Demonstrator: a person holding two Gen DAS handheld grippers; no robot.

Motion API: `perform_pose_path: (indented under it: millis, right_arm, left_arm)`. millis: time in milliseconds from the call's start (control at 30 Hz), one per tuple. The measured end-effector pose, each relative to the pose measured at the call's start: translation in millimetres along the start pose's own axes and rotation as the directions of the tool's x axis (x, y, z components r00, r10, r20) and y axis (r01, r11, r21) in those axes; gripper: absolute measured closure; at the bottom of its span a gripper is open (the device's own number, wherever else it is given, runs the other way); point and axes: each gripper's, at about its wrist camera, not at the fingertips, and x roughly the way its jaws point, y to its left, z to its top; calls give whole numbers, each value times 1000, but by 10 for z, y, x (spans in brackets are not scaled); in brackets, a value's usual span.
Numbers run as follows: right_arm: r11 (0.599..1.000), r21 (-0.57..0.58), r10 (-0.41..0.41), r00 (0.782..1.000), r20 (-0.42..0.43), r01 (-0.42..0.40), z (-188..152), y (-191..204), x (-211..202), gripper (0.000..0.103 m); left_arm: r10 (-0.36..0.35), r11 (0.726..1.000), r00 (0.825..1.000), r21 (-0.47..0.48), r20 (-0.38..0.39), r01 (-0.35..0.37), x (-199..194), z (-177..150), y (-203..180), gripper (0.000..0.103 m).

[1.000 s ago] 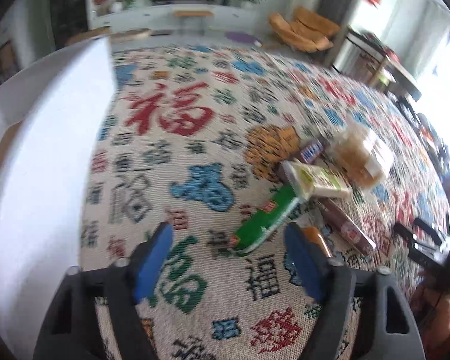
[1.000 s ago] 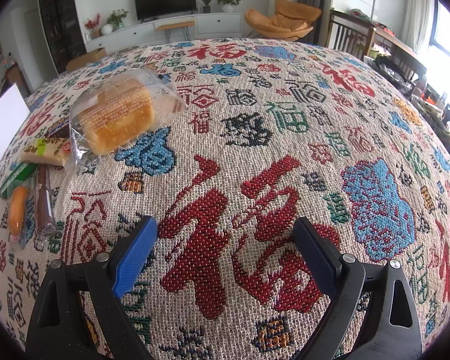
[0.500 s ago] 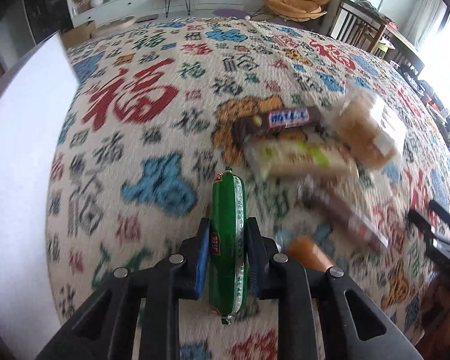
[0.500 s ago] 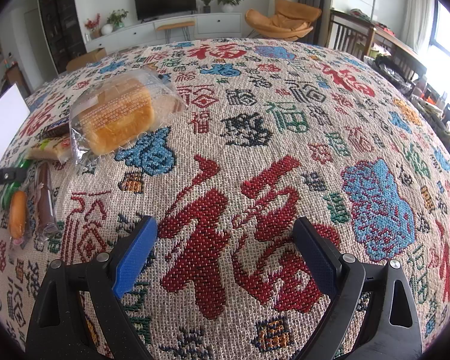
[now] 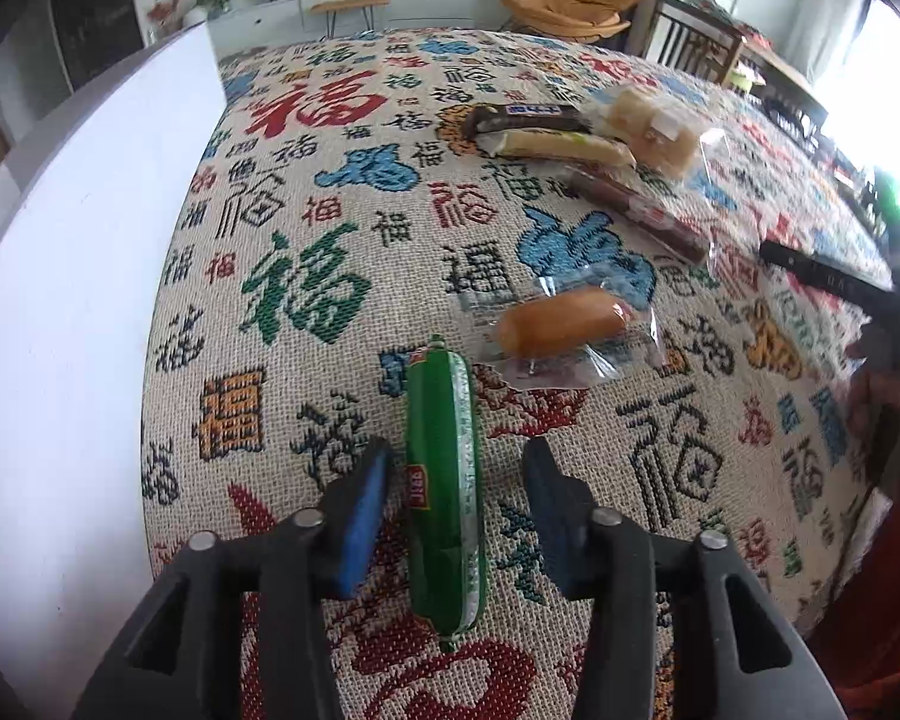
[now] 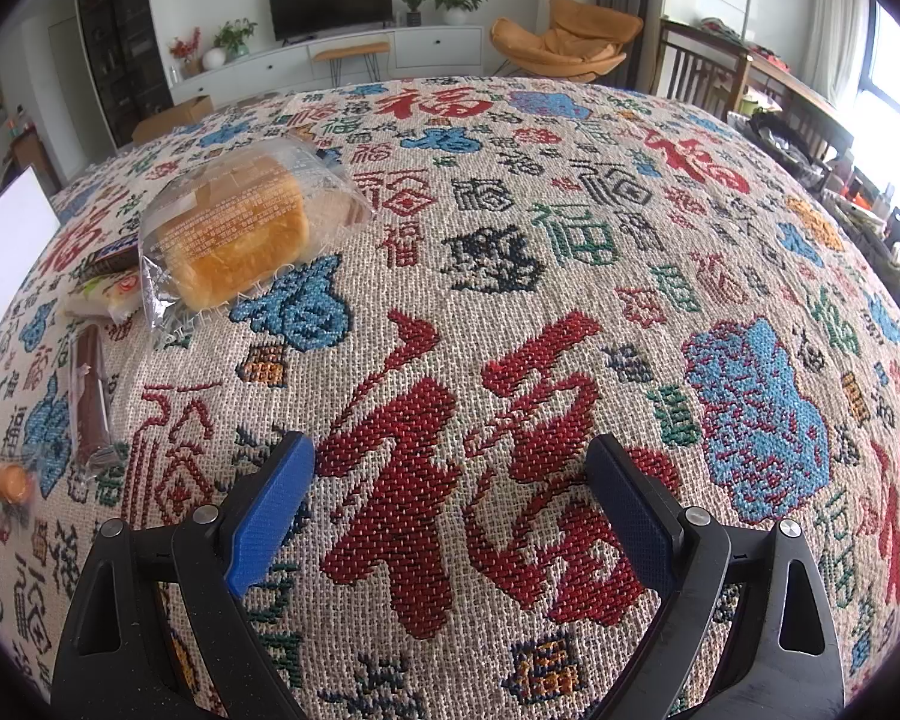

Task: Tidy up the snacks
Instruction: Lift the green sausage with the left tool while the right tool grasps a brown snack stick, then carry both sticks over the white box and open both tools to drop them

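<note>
left hand-held gripper (image 5: pixel 456 516): just opened, green sausage (image 5: pixel 444 498) lies loose between | right hand-held gripper (image 6: pixel 450 504): spread, empty | risk: sausage rolls away on table (image 5: pixel 306 192)

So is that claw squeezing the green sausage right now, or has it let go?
Let go. The left claw has just been opening; gaps show between both blue pads and the green sausage, which lies between them on the tablecloth.

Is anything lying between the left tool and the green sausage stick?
Nothing visible. The green sausage stick lies on the patterned cloth between the left tool's pads, which have just been opening and stand clear of it.
</note>
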Motion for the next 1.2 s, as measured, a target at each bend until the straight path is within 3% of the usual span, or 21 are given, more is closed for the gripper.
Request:
perform_pose_path:
  millis: [100,167,267,333,400,467,567,600,633,667,700,767,867,933,1067,1100,1200]
  right_arm:
    - [1000,2,5,1000,0,-5,2,-5,0,9]
    - [999,-20,32,999,-12,-32,22,4,-5,9]
    - [978,-81,185,978,-94,-193,147,160,-127,13]
    - [943,-111,304,947,-106,-315,289,433,-324,12]
    - [912,-179,344,927,-150,-368,413,767,-382,12]
    - [885,-261,326,913,-244,-386,537,1196,-259,13]
    - [883,-327,225,915,-335,-337,591,1558,61,14]
    - [886,-323,200,904,-377,-331,595,1636,199,15]
    - [888,-312,196,891,-409,-339,582,1644,284,20]
    - [889,-307,190,884,-427,-340,568,1638,334,42]
    - [891,-342,153,907,-393,-298,573,1636,298,76]
    - [890,-315,181,888,-422,-331,564,1534,243,85]
    - [901,-249,237,884,-403,-356,593,1270,33,85]
    - [904,-162,310,868,-388,-395,628,1083,-138,85]
    - [854,-23,486,812,-323,-520,828,1003,-572,85]
    - [825,3,538,785,-307,-564,885,1060,-688,85]
    - [698,77,704,663,-255,-712,1029,1373,-1057,85]
  left_arm:
    - [77,993,997,85,27,-79,12,-30,-134,43]
    - [84,993,996,76,28,-86,5,-45,-125,43]
    - [50,999,999,-3,15,-50,-22,-108,5,46]
    - [53,998,998,-45,37,-51,-73,-192,75,60]
    - [44,998,998,-55,54,-41,-115,-244,117,80]
    - [13,996,998,-91,55,-8,-146,-273,202,81]
    - [-64,980,996,-187,70,76,-212,-363,357,81]
    - [-80,975,994,-202,77,94,-236,-390,377,81]
    - [-99,970,991,-213,89,116,-277,-439,382,81]
    - [-115,966,988,-219,101,135,-321,-488,367,81]
    - [-131,963,985,-223,111,153,-356,-514,352,81]
    - [-175,951,975,-234,140,204,-438,-545,316,81]
    - [-220,934,958,-243,182,260,-594,-530,285,81]
    - [-250,917,943,-258,221,304,-780,-484,301,81]
    - [-288,872,897,-296,336,391,-1308,-388,515,81]
    - [-278,864,887,-307,369,398,-1473,-371,615,81]
    - [-214,853,870,-349,444,388,-1932,-362,1011,81]
